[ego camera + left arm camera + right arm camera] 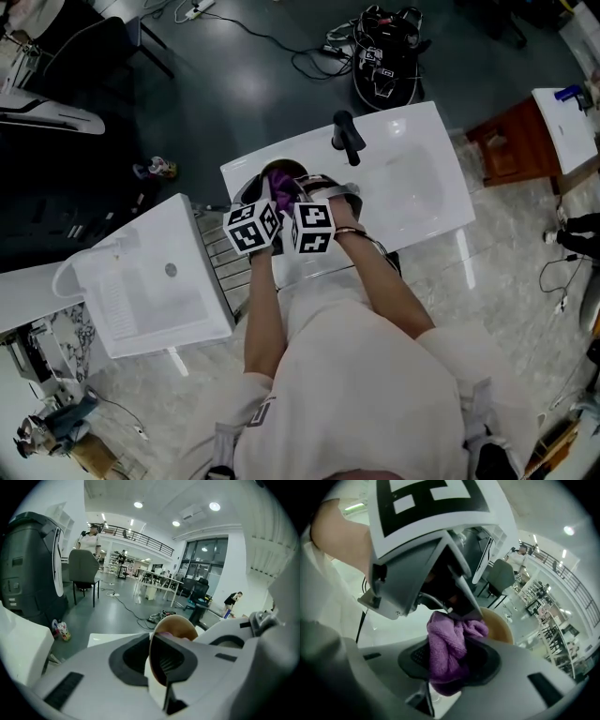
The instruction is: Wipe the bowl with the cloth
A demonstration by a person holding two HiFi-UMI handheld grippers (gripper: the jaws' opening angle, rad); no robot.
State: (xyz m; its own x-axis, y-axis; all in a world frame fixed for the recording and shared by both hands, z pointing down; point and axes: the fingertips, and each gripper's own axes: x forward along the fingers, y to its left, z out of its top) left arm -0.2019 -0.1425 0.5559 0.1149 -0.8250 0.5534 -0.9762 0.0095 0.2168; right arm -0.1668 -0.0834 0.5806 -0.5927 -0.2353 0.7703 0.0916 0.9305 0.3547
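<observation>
**Bowl** [178, 623]: 1, tan. We find it raised over the white sink top [412, 187], held on edge. The left gripper [154, 665] has its jaws nearly together, nipping the rim.

**Cloth** [445, 651]: 1, purple, bunched. The right gripper [450, 667] has its jaws pinched tight on the wad, and a tuft stands proud at the far end.

**Grippers**: 2, side by side.

**Tap** [347, 139]: 1, black, behind both grippers.

**Position**: we place the bowl straight ahead of the right gripper, just past the tuft, with its open face seemingly turned toward the cloth. Whether the cloth already touches the bowl we cannot tell. We judge that the right hand is the wiping hand and the left the holding one.
</observation>
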